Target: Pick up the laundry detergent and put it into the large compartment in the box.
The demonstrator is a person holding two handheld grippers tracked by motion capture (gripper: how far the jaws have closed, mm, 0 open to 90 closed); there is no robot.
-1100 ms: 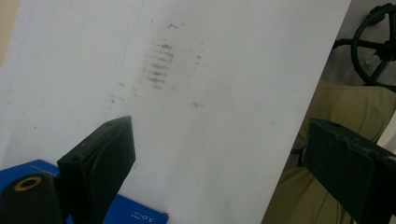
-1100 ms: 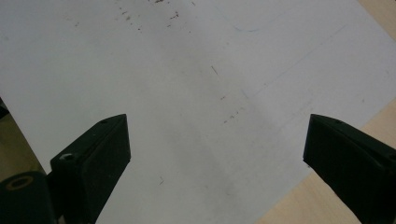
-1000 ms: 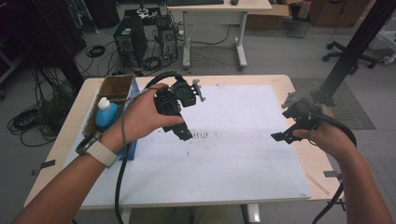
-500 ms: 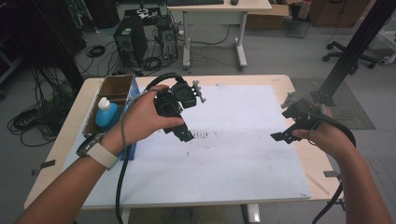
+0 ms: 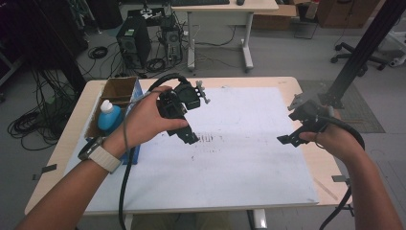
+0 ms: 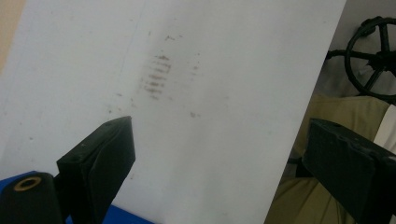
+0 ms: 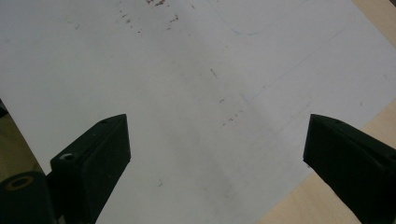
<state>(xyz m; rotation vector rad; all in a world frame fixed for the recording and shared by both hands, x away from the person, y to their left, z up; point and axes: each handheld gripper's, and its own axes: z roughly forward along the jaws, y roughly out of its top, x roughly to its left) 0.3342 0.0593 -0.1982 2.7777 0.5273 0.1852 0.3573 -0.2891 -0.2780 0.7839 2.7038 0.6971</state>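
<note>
Hovering Over a Smudged White Sheet, Both Claws Empty

Hovering at centre-left of the high view, the left gripper sits above the white sheet, its jaws spread wide with nothing between them, as the left gripper view confirms. At centre-right, the right gripper hangs over the sheet's right part, jaws likewise wide apart and empty.

1 dark smudge lies just right of the left gripper's tips; in the left gripper view it sits in the upper middle, faint and streaky, too blurred to read.

1 cardboard box stands at the upper left of the table, holding 1 blue bottle, its lower half hidden by the box wall and the left hand. Both forearms are cut off at the bottom edge.
</note>
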